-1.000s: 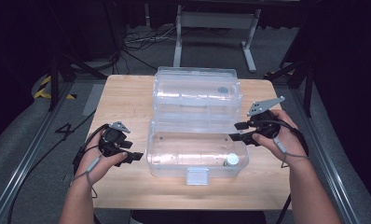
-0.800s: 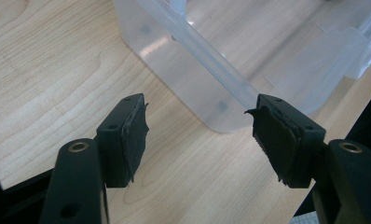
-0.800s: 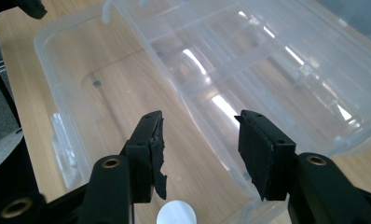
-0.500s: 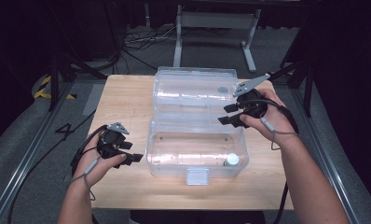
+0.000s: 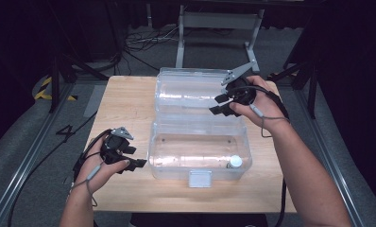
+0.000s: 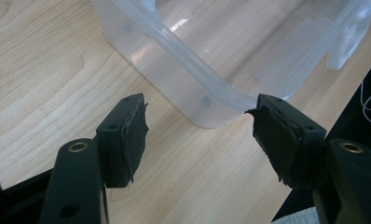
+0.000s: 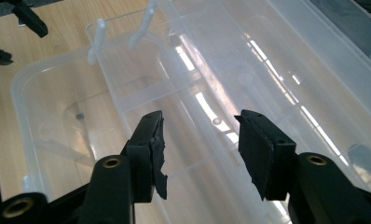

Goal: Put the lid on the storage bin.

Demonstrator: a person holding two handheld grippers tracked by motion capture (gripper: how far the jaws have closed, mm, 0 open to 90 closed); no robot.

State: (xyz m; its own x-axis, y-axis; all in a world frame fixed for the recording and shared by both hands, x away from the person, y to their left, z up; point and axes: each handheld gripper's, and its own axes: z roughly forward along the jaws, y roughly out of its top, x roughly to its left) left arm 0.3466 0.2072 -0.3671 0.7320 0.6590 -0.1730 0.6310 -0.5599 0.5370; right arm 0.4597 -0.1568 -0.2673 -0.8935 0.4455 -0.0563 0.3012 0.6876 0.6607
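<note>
A clear, glossy plastic storage box lies hinged open on pale woodgrain table; left gripper and right gripper gape empty.

Glossy clear plastic box; matt pale wood table.

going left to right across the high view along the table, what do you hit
left gripper → open clear plastic box → small white-capped item lying inside the box near its right end → right gripper, over the raised lid's right side
</note>
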